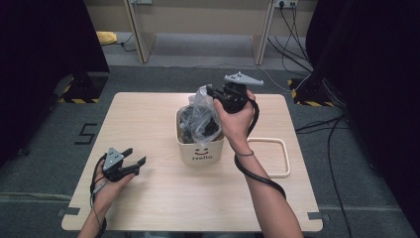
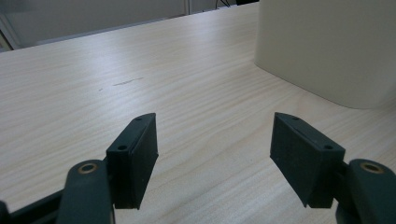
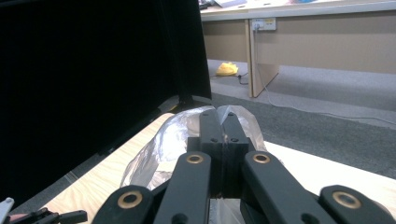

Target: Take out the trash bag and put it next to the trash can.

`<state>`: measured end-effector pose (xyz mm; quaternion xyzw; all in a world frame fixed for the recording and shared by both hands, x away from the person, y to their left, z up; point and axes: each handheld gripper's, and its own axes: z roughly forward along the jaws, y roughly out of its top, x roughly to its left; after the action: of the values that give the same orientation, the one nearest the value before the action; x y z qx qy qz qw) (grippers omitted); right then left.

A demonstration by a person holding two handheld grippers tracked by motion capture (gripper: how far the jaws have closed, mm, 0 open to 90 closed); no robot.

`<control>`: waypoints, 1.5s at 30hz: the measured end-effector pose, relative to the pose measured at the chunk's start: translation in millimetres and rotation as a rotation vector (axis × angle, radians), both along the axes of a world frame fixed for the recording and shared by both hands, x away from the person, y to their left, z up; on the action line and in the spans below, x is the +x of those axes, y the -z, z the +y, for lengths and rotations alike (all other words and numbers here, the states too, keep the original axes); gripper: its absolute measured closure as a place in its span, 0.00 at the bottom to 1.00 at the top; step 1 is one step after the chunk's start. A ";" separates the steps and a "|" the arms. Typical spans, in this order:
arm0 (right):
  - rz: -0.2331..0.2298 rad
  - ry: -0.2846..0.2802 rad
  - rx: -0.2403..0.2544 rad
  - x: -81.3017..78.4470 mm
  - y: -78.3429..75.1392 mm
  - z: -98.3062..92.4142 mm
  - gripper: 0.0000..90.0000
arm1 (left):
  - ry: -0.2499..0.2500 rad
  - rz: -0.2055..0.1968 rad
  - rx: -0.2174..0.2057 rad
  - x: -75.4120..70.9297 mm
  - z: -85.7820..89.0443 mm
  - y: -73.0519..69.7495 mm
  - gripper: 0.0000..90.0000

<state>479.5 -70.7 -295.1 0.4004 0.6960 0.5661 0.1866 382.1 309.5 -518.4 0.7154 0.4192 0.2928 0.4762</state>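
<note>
Clear plastic bag sits in the cream bin mid-table, its top bunched up above the rim; dark stuff inside the bag, can't tell what. Right gripper has its jaws fully closed on the bag's top edge, film pinched between the pads (right gripper view shows the plastic bulging on both sides). Looks like the bag-lift step: grip made, bag not yet out of the bin. Next move probably needs a straight pull up, and the bin may want steadying. Left gripper is near the table's left front, well apart from the bin, jaws wide and holding nothing. A cream frame lies just right of the bin.
</note>
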 end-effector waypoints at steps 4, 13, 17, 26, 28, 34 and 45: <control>-0.008 0.000 0.007 -0.4 -4.2 -0.9 1.00 | -0.001 0.000 0.000 -0.1 0.0 0.0 0.35; -0.023 -0.001 0.014 -0.7 -14.9 -1.1 1.00 | 0.000 0.007 -0.004 0.7 0.2 0.0 0.35; -0.036 0.001 0.024 -1.3 -19.1 -0.8 1.00 | -0.002 0.006 -0.004 0.5 0.5 0.0 0.35; -0.053 0.005 0.045 -2.4 -21.2 -1.3 1.00 | -0.006 0.005 -0.008 0.6 0.8 0.0 0.35; -0.057 0.003 0.050 -2.8 -21.4 -0.9 1.00 | -0.006 0.005 -0.008 0.5 0.8 0.0 0.35; -0.070 -0.002 0.059 -4.5 -23.6 -0.5 1.00 | -0.006 0.007 -0.008 0.7 0.8 0.0 0.35; -0.089 -0.003 0.075 -6.8 -31.4 -1.3 1.00 | -0.010 0.004 -0.009 0.5 1.0 0.0 0.35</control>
<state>472.7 -71.9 -263.7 0.3806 0.6658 0.6094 0.2012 382.5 310.5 -518.4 0.7118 0.4250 0.2915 0.4772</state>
